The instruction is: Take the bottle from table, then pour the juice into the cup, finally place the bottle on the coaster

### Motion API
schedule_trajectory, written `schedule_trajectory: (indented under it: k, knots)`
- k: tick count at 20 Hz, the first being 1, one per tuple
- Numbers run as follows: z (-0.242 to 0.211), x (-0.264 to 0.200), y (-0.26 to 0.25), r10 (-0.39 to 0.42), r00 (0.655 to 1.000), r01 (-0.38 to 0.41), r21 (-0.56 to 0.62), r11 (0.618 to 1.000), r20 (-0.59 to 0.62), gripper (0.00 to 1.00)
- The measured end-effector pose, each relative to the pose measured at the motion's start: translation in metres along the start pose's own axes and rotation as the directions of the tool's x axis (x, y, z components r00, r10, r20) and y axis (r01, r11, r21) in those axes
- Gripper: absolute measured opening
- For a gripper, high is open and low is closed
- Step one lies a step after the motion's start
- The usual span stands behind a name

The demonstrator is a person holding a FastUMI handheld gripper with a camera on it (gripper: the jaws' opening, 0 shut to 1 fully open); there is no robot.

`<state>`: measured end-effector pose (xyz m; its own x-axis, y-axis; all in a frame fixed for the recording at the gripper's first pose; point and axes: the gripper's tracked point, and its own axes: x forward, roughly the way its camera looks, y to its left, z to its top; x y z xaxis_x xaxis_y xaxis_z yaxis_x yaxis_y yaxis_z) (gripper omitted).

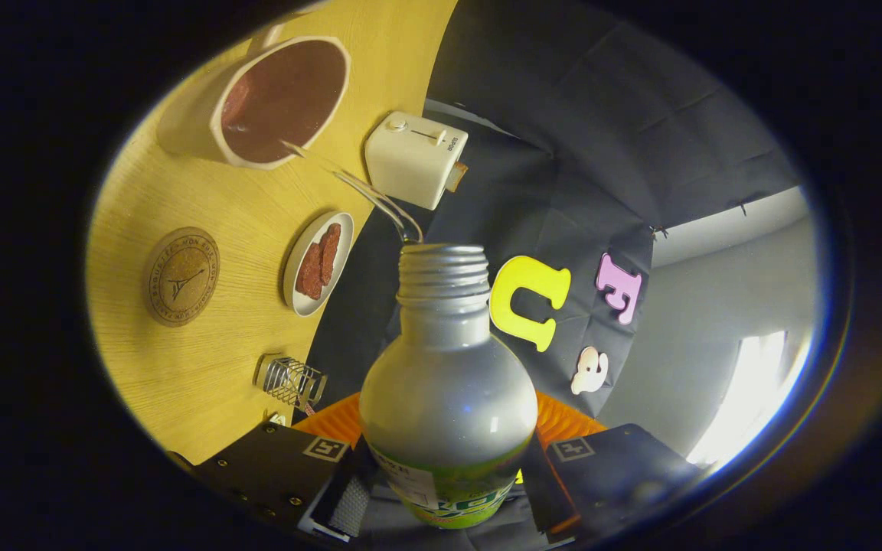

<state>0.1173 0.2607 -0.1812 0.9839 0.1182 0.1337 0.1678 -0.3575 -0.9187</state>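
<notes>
Gripper (449,467) is clamped on the bottle (449,383), tilted and streaming juice into the cup (276,99) on the bench (204,360), so any wobble splashes past the rim.

We are counting one bottle (447,398), one cup (257,103), one coaster (181,276), one plate (295,287) carrying two red pieces (319,260), one toaster (414,158), and one wire rack (291,380).

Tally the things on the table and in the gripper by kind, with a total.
Bottle, clamped in the gripper, pouring: 1
Cup: 1
Coaster: 1
Toaster: 1
Plate with food: 1
Wire rack: 1
Total: 6
</notes>
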Motion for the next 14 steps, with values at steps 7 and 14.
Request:
schedule_trajectory:
  k: [7, 14]
  knots:
    - [0.006, 0.0, -0.006, -0.018, 1.0, 0.019, -0.037, 0.999, 0.024, 0.8]
    - [0.014, -0.001, -0.007, -0.015, 0.999, 0.018, -0.064, 0.998, 0.046, 0.8]
